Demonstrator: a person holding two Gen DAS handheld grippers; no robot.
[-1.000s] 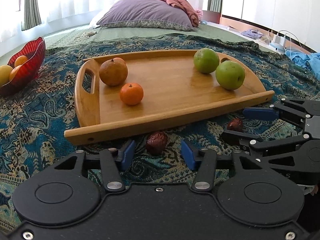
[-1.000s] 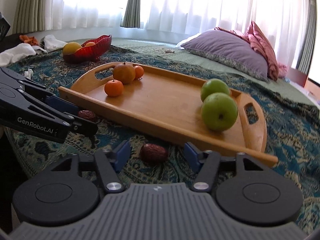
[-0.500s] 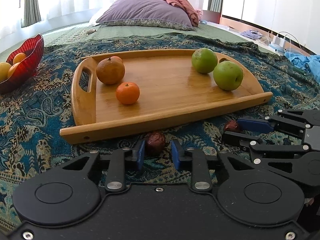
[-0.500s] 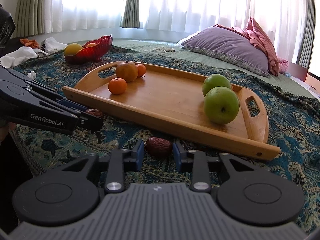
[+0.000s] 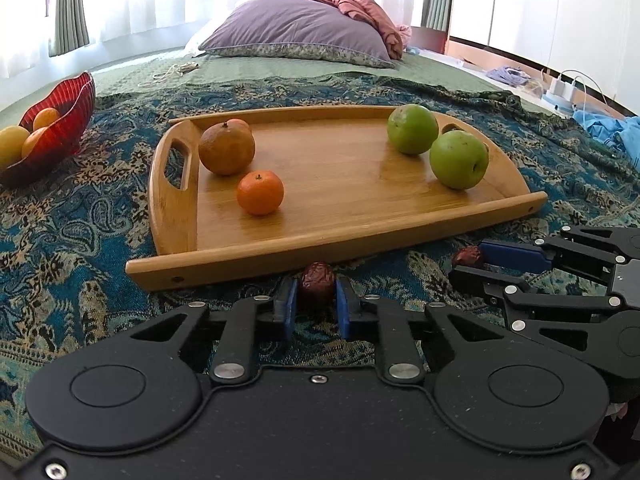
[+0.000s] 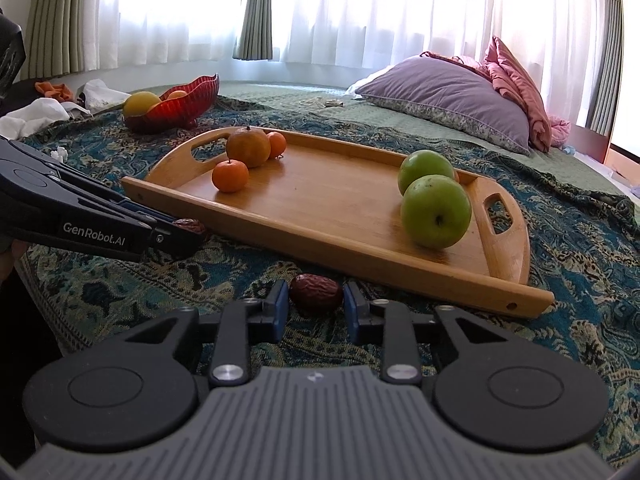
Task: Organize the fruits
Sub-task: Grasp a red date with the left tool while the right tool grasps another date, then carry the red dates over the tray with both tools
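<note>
Two dried red dates lie on the paisley blanket (image 5: pixel 72 216), each pinched between the pads of one of my claws: the left date (image 5: pixel 317 282) in my left claw (image 5: pixel 316 304), the right date (image 6: pixel 316 293) in my right claw (image 6: pixel 316 308). Both sit just short of the wooden tray's near rim (image 5: pixel 320 248), handy, I judge, for lifting onto it. Ahead on the tray, oranges (image 5: pixel 260 193) are grouped left and green apples (image 5: pixel 459 160) right. Farther off on the bed stand a red bowl (image 6: pixel 176 110) and a purple pillow (image 5: pixel 296 28).

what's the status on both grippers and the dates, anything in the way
Left gripper shut on left date. Right gripper shut on right date. Both dates on blanket, tray rim just ahead.
</note>
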